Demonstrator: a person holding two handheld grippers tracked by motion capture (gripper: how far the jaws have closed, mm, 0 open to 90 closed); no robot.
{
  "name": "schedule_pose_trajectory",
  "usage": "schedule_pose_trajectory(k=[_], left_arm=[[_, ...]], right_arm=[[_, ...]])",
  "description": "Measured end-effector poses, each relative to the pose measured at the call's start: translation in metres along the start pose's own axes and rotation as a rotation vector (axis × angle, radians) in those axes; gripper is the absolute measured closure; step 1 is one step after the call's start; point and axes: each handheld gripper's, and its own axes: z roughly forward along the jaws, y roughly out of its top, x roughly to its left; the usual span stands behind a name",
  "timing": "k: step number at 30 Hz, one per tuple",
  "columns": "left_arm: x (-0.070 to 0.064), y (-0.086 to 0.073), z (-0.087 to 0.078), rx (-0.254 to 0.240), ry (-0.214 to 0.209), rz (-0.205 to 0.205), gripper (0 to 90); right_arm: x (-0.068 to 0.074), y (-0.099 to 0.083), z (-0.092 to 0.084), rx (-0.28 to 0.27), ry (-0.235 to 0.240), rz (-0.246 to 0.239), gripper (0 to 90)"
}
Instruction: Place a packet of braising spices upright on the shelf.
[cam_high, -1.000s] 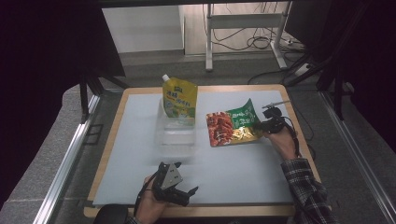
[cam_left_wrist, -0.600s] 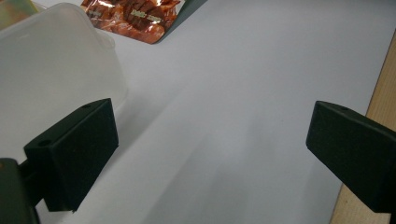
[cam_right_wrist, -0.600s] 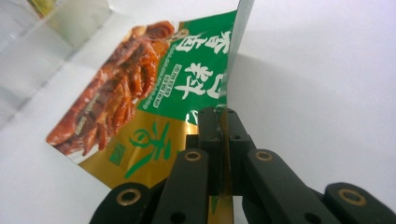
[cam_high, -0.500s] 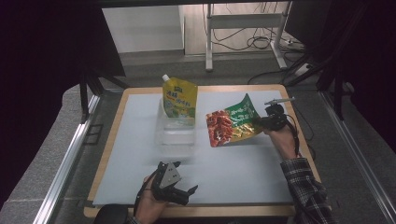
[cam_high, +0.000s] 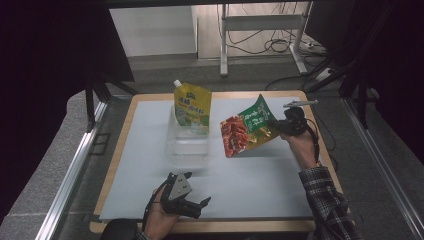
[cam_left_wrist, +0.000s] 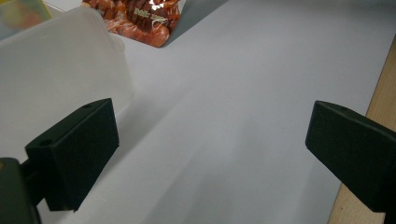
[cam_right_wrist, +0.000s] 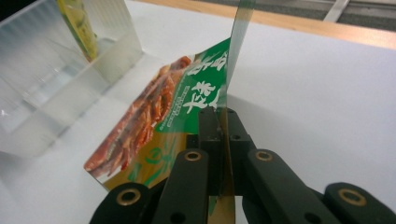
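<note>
Right gripper view shows my right hand-held gripper (cam_right_wrist: 223, 135) clamped tight on the edge of a green and red snack bag (cam_right_wrist: 159, 126), its jaws pressed together with the foil between them. The bag hangs tilted above the white worktop (cam_right_wrist: 327, 93), just beside a clear plastic bin (cam_right_wrist: 60, 88). In the high view the bin sits mid-worktop with a yellow pouch (cam_high: 192, 104) standing upright in its far end. My left hand-held gripper (cam_high: 192, 204) rests near the worktop's front edge, well apart from the bag, its jaws spread wide with nothing between them.
</note>
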Motion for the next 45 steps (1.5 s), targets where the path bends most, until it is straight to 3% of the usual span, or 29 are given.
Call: schedule_pose_trajectory(k=[5,23,31,40,45], left_arm=[[0.0,0.001,-0.001,-0.006,-0.005,-0.015,2.6],[0.0,0.0,0.0,0.001,0.006,-0.002,3.0],[-0.001,0.0,0.0,0.005,0.013,0.018,3.1],[-0.001,0.0,0.0,0.008,0.014,0.022,3.1],[-0.001,0.0,0.0,0.008,0.015,0.024,3.1]], right_arm=[[0.003,0.009,-0.003,-0.028,0.04,0.017,88.6],[0.039,0.054,-0.015,-0.058,0.075,-0.062,88.9],[0.06,0.073,-0.024,-0.065,0.084,-0.132,89.0],[0.069,0.082,-0.033,-0.075,0.065,-0.179,89.0],[0.072,0.086,-0.039,-0.077,0.082,-0.19,89.0]])
